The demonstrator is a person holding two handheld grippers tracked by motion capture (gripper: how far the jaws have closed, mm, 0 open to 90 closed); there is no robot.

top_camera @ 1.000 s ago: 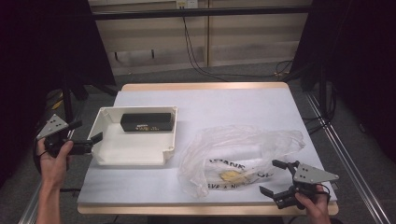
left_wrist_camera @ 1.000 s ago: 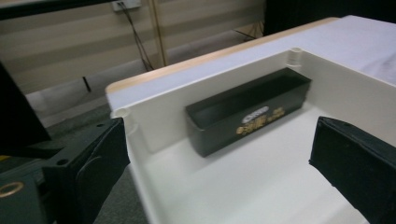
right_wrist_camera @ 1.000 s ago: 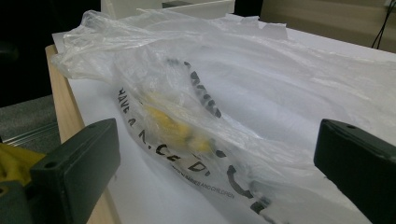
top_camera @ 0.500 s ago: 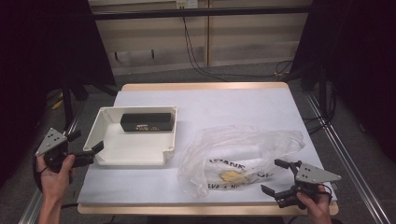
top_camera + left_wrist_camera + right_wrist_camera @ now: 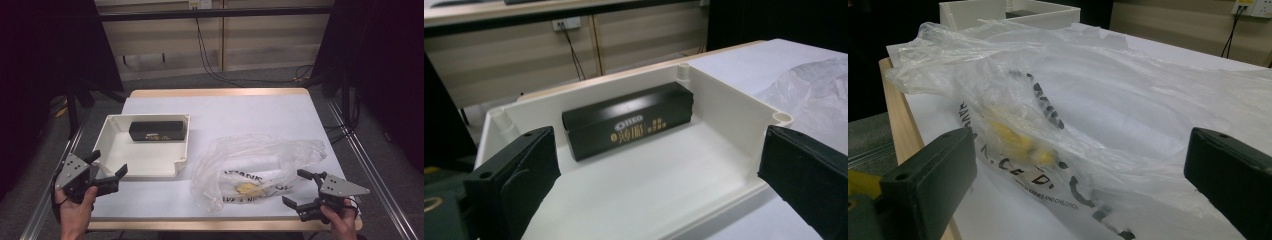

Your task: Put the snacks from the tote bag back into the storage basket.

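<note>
The left gripper (image 5: 109, 171) has its jaws spread wide with nothing between them, hovering just off the near left corner of the white tray (image 5: 114, 131). The black box (image 5: 156, 131) (gold lettering on its side) lies against the tray's far wall, well ahead of those jaws. The right gripper (image 5: 300, 190) is likewise wide open and holding nothing, near the table's (image 5: 240, 107) front right corner. Just before it lies the crumpled clear plastic bag (image 5: 260, 157), with something yellow (image 5: 246, 188) inside.
</note>
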